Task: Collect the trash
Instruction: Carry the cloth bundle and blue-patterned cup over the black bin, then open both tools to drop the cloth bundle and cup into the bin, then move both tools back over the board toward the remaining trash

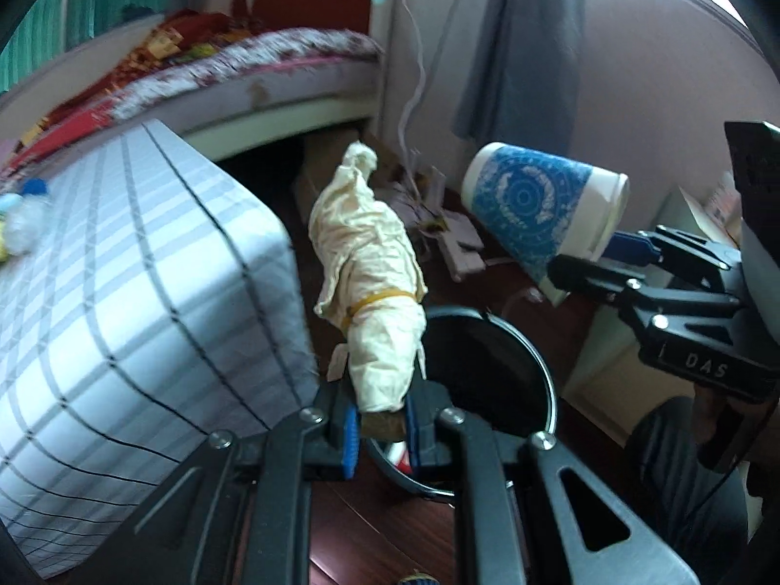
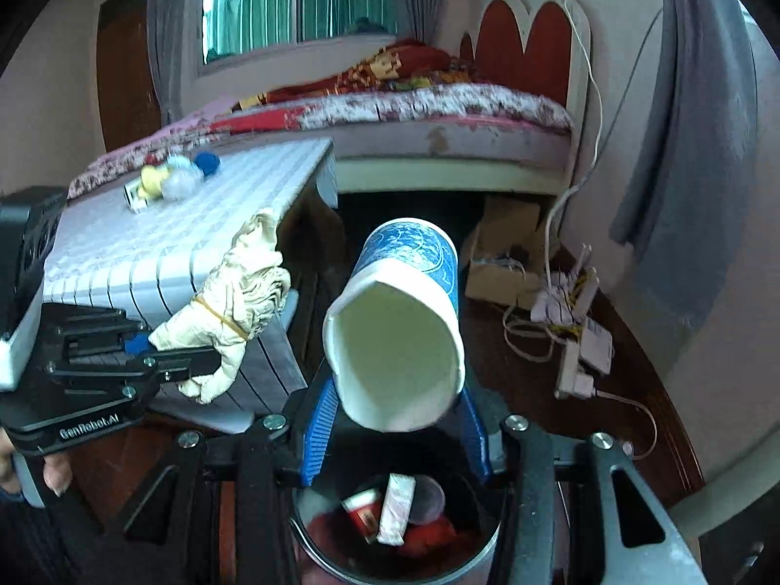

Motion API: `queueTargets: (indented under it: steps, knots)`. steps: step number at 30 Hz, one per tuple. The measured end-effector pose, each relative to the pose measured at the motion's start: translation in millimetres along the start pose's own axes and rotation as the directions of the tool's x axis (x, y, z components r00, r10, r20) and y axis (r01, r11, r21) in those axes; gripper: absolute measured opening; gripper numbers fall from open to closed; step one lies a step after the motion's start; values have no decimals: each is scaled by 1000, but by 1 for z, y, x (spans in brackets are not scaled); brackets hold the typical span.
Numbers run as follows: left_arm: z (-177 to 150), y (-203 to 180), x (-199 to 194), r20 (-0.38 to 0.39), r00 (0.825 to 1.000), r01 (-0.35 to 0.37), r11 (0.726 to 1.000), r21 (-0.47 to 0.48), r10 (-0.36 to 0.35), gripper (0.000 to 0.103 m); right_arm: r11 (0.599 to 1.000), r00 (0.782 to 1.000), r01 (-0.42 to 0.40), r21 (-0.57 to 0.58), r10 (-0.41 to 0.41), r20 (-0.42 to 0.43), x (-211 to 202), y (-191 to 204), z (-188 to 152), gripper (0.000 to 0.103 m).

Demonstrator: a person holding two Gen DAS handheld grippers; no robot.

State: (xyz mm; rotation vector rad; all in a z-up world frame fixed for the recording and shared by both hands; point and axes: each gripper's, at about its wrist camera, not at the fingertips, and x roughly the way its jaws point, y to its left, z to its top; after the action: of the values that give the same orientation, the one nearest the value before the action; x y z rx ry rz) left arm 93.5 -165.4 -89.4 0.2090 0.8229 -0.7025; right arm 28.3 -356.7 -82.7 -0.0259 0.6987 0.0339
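My left gripper is shut on the lower end of a cream paper bundle tied with a yellow rubber band, held above the round black trash bin. My right gripper is shut on a blue and white paper cup, its rim squashed, directly above the bin. The bin holds a red packet, a white wrapper and other scraps. The cup and right gripper show in the left wrist view. The bundle and left gripper show in the right wrist view.
A low table with a grey checked cloth stands left of the bin, with small toys and balls on it. A bed lies behind. A cardboard box, a power strip and cables lie on the dark wooden floor.
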Motion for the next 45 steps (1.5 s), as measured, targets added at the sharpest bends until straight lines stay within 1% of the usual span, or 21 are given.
queueTargets:
  steps: [4,7,10,12,13,14,15,16,17,19,20,21,23,25,30,36,40,45]
  knots:
    - [-9,-15,24,-72,996,61,998,16,-59,16,1000,998,-14,10,14,-62,14,-9,-20,48]
    - [-15,-21,38,-114,990,82,996,19,-80,16,1000,992,-25,16,26,-120,28,-15,-35,49]
    - [-19,-25,49,-148,984,105,994,11,-102,16,1000,987,-17,18,20,-157,37,-19,-48,49]
    - [-20,-25,56,-167,977,132,991,-6,-131,18,1000,985,-15,13,17,-174,42,-22,-54,51]
    - [-20,-25,60,-170,975,144,989,-14,-145,26,1000,984,-13,14,15,-179,44,-22,-55,58]
    - [-22,-25,63,-181,971,157,987,-23,-159,51,1000,983,3,14,-1,-182,47,-25,-57,72]
    - [-24,-24,66,-189,972,136,990,-32,-140,68,999,980,36,21,-32,-198,51,-29,-60,81]
    - [-26,-19,67,-186,976,108,993,-48,-115,94,997,976,68,31,-60,-212,55,-34,-61,94]
    - [-28,-14,65,-173,980,86,994,-64,-96,99,995,970,92,51,-78,-230,58,-40,-63,94]
    - [-33,-7,64,-171,985,19,997,-78,-32,99,991,969,107,84,-85,-234,57,-47,-64,95]
    - [-35,-5,63,-170,985,-2,997,-78,-11,100,989,968,121,89,-97,-233,57,-49,-64,100]
    - [-37,-4,61,-163,986,-37,997,-74,25,100,988,966,128,89,-104,-235,57,-49,-64,102]
    - [-38,-3,58,-153,986,-69,995,-66,58,100,987,964,140,83,-117,-237,57,-49,-64,102]
    - [-38,-2,55,-144,987,-87,994,-62,77,100,986,965,145,78,-124,-231,56,-46,-62,102]
    - [-38,1,43,-113,990,-96,993,-66,88,100,987,966,148,57,-132,-222,56,-38,-61,102]
    - [-29,5,38,-86,992,-101,993,-67,95,100,989,970,144,45,-132,-202,50,-31,-54,102]
    - [-24,9,28,-66,992,-110,991,-77,105,100,989,977,137,50,-127,-173,43,-27,-42,102]
    - [-16,17,14,-50,990,-135,988,-78,132,100,990,986,125,60,-117,-118,34,-16,-17,102]
